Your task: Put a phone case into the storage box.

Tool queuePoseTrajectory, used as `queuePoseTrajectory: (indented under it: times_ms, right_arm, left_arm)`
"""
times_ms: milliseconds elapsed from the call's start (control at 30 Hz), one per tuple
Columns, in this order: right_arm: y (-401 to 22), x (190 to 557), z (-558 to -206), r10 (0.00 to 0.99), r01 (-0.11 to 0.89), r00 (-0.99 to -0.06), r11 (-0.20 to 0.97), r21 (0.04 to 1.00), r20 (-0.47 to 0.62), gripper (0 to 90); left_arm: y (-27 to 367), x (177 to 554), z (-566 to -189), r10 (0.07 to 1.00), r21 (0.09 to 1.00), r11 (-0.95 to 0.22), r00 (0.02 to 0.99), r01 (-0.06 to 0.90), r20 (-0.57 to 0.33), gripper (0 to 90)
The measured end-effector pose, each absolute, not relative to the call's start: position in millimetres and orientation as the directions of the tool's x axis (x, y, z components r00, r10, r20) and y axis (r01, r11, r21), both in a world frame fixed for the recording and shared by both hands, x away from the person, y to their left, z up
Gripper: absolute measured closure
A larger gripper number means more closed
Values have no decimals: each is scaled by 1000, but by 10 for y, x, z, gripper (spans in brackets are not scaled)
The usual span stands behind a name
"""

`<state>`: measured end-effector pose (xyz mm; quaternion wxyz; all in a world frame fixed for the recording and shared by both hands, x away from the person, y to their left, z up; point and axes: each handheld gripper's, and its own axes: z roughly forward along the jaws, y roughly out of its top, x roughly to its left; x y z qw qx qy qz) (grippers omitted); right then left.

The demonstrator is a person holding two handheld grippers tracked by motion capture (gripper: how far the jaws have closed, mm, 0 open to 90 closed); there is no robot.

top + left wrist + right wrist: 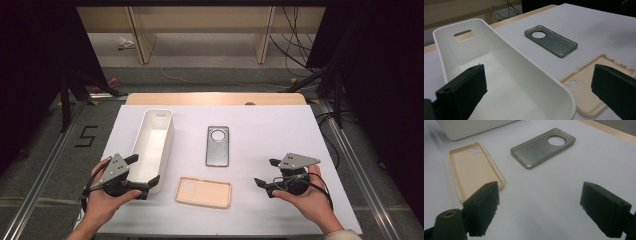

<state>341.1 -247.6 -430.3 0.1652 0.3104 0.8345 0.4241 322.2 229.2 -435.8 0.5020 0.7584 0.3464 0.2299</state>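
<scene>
Two phone cases and one white bin on the worktop.
Grey case (217, 145) lies mid-worktop, peach case (203, 192) near the front edge, bin (152, 145) toward the left edge. Left tongs (145, 172) gape wide across the bin's near end; right tongs (265, 173) gape wide, empty.

White bin (152, 145), plain inside and out. Grey translucent phone case (217, 146), darker along the rim. Peach-beige phone case (203, 192), matte, no pattern. White sheet over the table (270, 130), pale wood edge at the far side. Black jaws, grey top plates on both: left hand-held gripper (145, 172), right hand-held gripper (266, 172).
</scene>
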Motion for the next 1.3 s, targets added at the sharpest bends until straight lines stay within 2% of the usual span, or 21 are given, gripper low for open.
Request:
queuePoseTrajectory:
  times_ms: [367,567,600,867,1033,1300]
  right_arm:
    - [-2439,3440,-4323,636,373,-772,476,796,-19,176]
    - [-2282,3536,-4282,585,325,-806,564,759,-89,186]
    - [-2190,3589,-4284,559,310,-820,614,726,-122,195]
    - [-1812,3858,-4318,450,248,-870,750,613,-199,210]
    - [-1680,3990,-4312,419,232,-882,784,576,-216,211]
    - [-1308,4233,-4311,312,180,-914,885,429,-260,225]
  left_arm:
    - [2288,3220,-4360,754,921,-252,656,296,-4,0]
    - [2287,3218,-4361,755,921,-253,656,296,-3,0]
    - [2285,3215,-4359,754,921,-253,656,296,-4,0]
    - [2278,3207,-4362,751,921,-254,661,295,-5,0]
    - [2275,3205,-4362,749,922,-253,662,295,-6,0]
    - [2273,3206,-4363,747,922,-254,665,293,-6,0]
